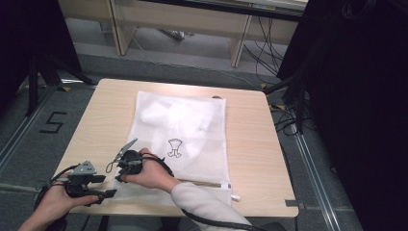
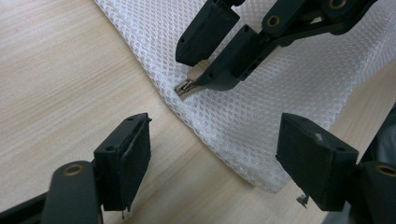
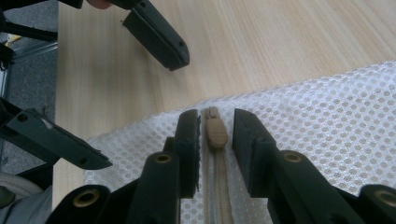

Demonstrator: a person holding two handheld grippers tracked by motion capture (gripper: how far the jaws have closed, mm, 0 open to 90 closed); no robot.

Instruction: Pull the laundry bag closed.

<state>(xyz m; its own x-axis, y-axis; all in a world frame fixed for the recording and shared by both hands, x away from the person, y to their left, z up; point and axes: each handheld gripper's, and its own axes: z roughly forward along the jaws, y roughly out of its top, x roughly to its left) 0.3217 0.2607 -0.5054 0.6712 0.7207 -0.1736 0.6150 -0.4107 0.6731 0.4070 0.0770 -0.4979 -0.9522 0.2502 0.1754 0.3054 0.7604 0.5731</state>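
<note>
A white mesh bag (image 1: 192, 154) with a black emblem lies flat on the wooden table (image 1: 250, 159), with something white inside at its far end. Its beige zipper (image 1: 204, 183) runs along the near edge. My right gripper (image 3: 215, 115) is at the bag's near-left corner (image 1: 120, 176), with a jaw on each side of the beige zipper pull (image 3: 215, 133) and a thin gap on both sides. My left gripper (image 2: 217, 126) is wide open, low over the table, straddling that same bag corner (image 2: 261, 177). In the left gripper view the right gripper (image 2: 196, 70) stands over the metal slider (image 2: 186, 87).
The table's near edge lies just under both hands. Bare wood lies left (image 1: 96, 130) and right of the bag. Black stands (image 1: 33, 72), dark curtains and cables (image 1: 288, 120) surround the table. A desk (image 1: 183, 19) stands beyond it.
</note>
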